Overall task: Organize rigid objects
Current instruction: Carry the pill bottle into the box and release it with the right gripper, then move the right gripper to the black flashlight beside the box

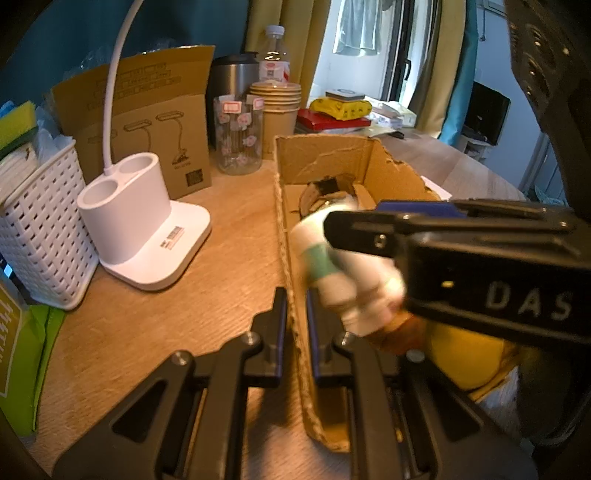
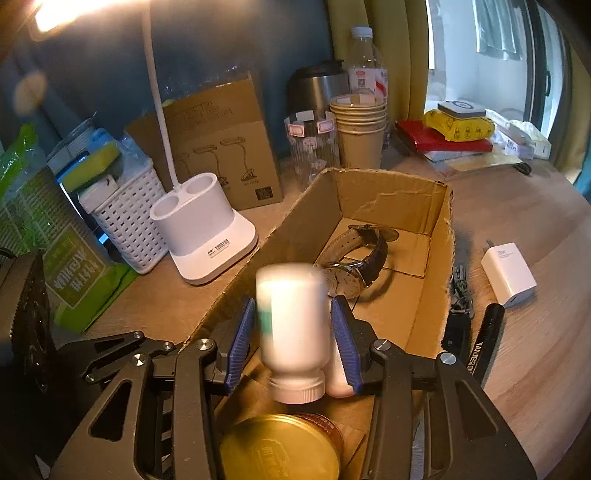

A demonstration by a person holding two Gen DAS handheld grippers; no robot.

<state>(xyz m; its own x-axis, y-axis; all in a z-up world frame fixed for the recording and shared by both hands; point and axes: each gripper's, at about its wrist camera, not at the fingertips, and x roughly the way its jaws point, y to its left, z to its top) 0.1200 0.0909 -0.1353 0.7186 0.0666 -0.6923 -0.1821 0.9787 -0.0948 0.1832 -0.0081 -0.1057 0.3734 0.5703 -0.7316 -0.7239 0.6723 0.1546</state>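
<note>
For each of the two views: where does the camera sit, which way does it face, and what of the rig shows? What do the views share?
Left wrist: behind the left tool, whose fingers straddle the box wall; faces along the desk toward the lamp base. The right tool crosses in from the right.
Right wrist: behind the right tool, looking down into the box at the bottle between its fingers.
Shared: box, bottle, watch, gold tin, lamp base.

The room is dim and warm. Daylight comes in bright and washed out through the far right window (image 2: 476,55). A lamp (image 2: 55,14) glares at the far left. The white bottle (image 2: 291,325) is blurry. Straight lines bend near the edges, and the corners go black.
</note>
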